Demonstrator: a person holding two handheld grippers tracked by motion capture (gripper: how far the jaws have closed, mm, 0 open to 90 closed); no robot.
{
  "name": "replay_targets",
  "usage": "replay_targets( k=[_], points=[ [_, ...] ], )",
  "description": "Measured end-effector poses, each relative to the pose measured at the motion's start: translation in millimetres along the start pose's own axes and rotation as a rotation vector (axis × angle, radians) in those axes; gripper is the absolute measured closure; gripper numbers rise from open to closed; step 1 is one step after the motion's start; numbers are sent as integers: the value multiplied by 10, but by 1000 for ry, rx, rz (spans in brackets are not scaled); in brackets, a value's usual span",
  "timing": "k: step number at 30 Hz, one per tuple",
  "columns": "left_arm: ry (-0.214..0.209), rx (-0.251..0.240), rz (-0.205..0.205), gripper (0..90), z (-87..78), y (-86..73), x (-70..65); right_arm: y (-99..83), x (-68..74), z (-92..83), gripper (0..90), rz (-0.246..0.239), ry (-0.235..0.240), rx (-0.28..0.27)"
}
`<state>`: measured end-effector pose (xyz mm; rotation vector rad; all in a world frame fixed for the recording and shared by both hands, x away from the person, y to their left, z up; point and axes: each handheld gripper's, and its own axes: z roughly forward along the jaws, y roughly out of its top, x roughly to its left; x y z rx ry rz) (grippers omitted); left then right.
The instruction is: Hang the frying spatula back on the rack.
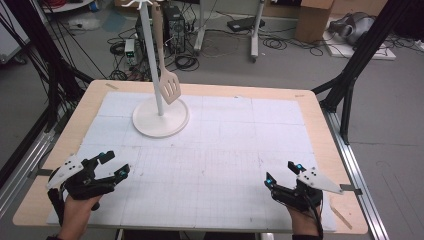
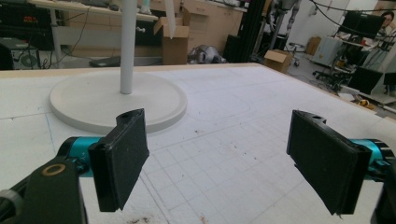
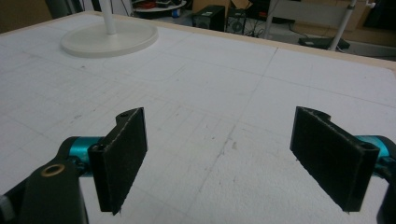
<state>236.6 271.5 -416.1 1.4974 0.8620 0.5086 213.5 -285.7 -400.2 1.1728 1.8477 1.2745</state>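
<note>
while both grippers wait: spatula on its stand

while hanging from the hook at the top of the white stand (image 1: 159,90), wooden spatula (image 1: 167,75) sits at the far left of the table (image 1: 310,115), blade down, slotted head beside the pole and above the round base. looks light and stiff, probably smooth wood; free to swing on the hook, so likely to sway at first touch. best hold judged to be the flat handle partway up, above the slotted head, jaws across the broad faces; then lift to clear the hook. stand base looks wide, though a sideways pull could tip it.

left gripper (image 1: 111,163) low at near left edge, jaws spread wide, nothing between. right gripper (image 1: 280,171) at near right, jaws likewise apart and empty. both well apart from the spatula; left one nearer.
</note>
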Motion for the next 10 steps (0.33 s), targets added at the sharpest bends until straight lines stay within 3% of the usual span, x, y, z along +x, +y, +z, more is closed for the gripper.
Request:
replay_targets(
  k=[10],
  points=[
    [-10, 16, -16, 222, 36, -37, -7, -13, -21, 26, 179, -1, 3, 16]
  ],
)
